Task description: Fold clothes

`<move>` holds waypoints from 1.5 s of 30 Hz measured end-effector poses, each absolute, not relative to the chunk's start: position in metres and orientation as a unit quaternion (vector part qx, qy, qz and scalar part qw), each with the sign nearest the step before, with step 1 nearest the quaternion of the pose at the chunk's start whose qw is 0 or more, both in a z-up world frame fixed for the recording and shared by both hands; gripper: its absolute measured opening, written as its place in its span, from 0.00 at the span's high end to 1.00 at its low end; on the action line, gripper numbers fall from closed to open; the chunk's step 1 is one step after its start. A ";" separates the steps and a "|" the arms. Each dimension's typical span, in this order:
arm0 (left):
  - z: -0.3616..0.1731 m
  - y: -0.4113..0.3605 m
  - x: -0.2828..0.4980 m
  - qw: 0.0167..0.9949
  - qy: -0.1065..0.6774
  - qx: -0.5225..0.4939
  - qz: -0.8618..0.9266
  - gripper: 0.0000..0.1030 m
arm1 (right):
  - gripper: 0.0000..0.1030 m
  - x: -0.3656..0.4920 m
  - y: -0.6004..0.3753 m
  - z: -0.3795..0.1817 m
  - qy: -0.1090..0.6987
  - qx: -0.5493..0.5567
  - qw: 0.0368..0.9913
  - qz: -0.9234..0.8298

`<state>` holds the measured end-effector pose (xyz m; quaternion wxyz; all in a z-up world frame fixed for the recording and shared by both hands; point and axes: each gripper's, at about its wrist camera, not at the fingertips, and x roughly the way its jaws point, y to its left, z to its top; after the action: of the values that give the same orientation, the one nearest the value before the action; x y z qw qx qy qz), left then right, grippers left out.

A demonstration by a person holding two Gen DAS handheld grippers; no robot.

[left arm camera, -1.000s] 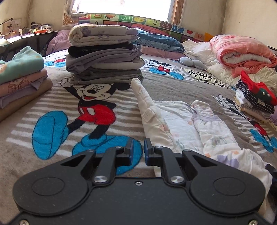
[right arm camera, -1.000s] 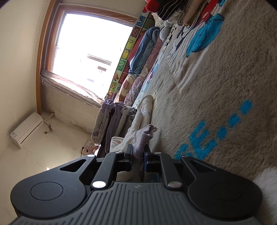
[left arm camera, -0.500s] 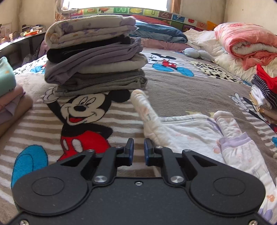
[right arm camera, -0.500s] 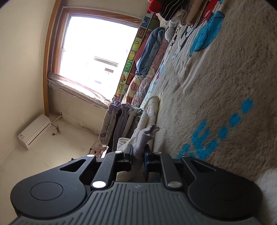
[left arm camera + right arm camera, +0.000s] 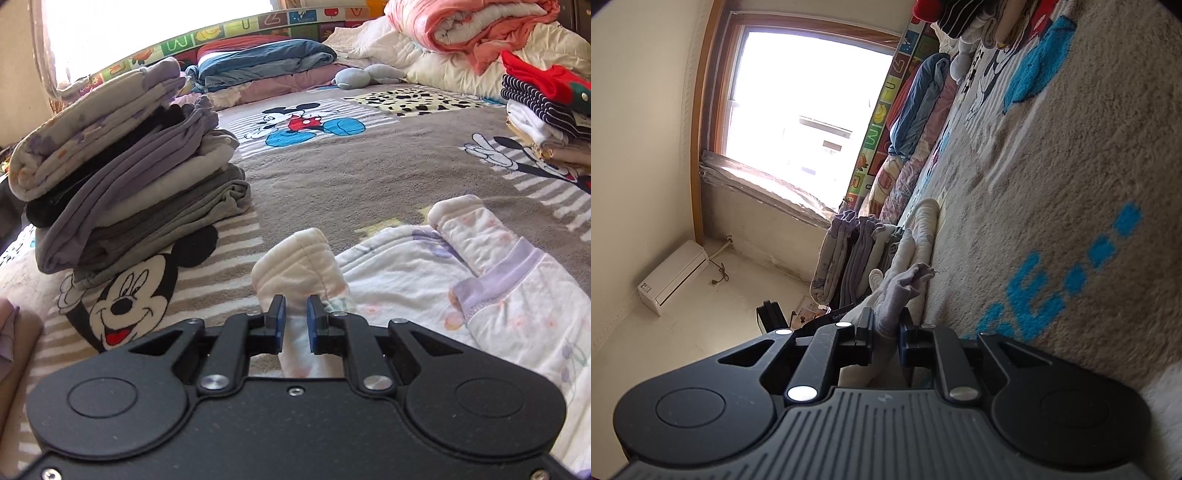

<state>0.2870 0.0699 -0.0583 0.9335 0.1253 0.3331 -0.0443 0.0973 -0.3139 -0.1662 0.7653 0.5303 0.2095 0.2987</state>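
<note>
Black jaws of the left gripper (image 5: 294, 321) stand narrow above a cream sleeve (image 5: 299, 266), with nothing pinched between the blue pads (image 5: 279, 325). That sleeve belongs to a pale flowered garment (image 5: 424, 280) spread flat on the cartoon-mouse blanket (image 5: 369, 173). Just left of it rises a stack of folded clothes (image 5: 129, 166) in grey, purple and black. Another folded pile (image 5: 543, 110) sits far right. The right gripper (image 5: 886, 325), turned on its side, is clamped on a lilac edge of the garment (image 5: 905, 288), low against the blanket, with a bright window (image 5: 812, 103) beyond.
</note>
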 end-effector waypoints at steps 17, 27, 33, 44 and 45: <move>-0.057 0.060 0.326 0.915 0.384 0.108 -0.060 0.96 | 0.84 0.099 -0.308 -0.166 0.208 0.526 0.767 0.304; -0.023 0.085 0.247 0.941 0.331 0.049 -0.048 0.95 | 0.84 0.097 -0.306 -0.163 0.208 0.525 0.769 0.300; -0.034 0.089 0.194 0.944 0.325 0.007 -0.055 0.95 | 0.87 0.094 -0.307 -0.155 0.202 0.526 0.770 0.299; -0.067 0.057 0.195 0.924 0.361 0.090 -0.085 0.96 | 0.89 0.059 -0.313 -0.093 0.144 0.489 0.787 0.347; -0.071 0.055 0.194 0.924 0.361 0.097 -0.084 0.96 | 0.89 0.058 -0.314 -0.096 0.157 0.488 0.790 0.336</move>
<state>0.1939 0.0550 -0.0708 0.9238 0.0974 0.3606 -0.0845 0.0584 -0.3143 -0.0964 0.7899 0.4885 0.1566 0.3360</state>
